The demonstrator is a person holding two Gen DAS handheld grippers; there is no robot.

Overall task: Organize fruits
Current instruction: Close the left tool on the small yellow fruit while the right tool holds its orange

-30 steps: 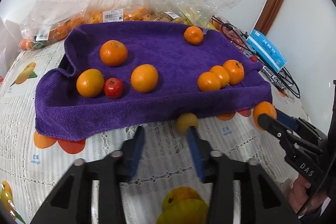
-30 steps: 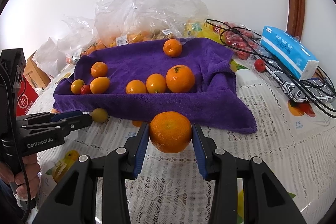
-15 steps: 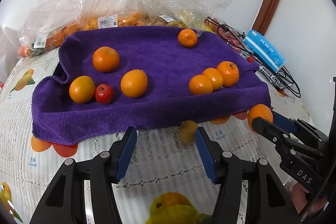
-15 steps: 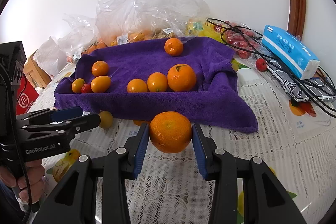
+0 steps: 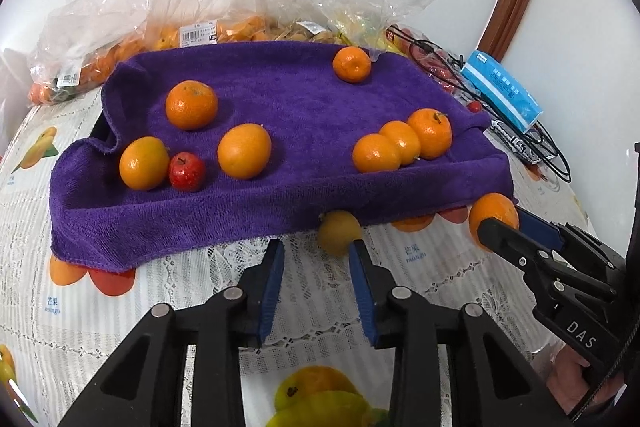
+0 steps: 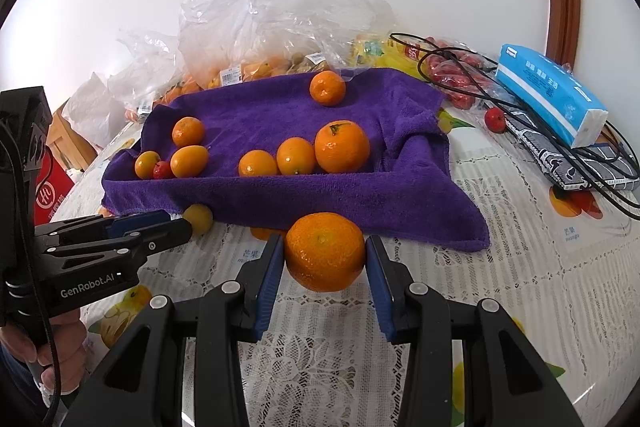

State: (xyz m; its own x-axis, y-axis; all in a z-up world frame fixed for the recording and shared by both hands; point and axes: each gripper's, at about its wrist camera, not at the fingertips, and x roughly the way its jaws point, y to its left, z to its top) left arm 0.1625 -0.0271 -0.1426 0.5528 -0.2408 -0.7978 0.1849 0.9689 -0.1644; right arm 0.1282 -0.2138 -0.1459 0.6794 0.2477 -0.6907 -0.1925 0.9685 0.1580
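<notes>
Counting eight oranges (image 5: 191, 104) (one red fruit (image 5: 187, 171))

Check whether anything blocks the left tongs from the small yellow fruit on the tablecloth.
Nothing visible does. The yellow fruit lies just beyond the closing left tongs, off toward the right fingertip, not between the pads. The towel edge rises right behind it.

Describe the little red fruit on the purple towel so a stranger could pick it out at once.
Start at the purple terry towel spread over the tray. At its near left end, the small round red fruit sits between two plain orange fruits. It is the only red fruit on the towel, and the smallest.
</notes>
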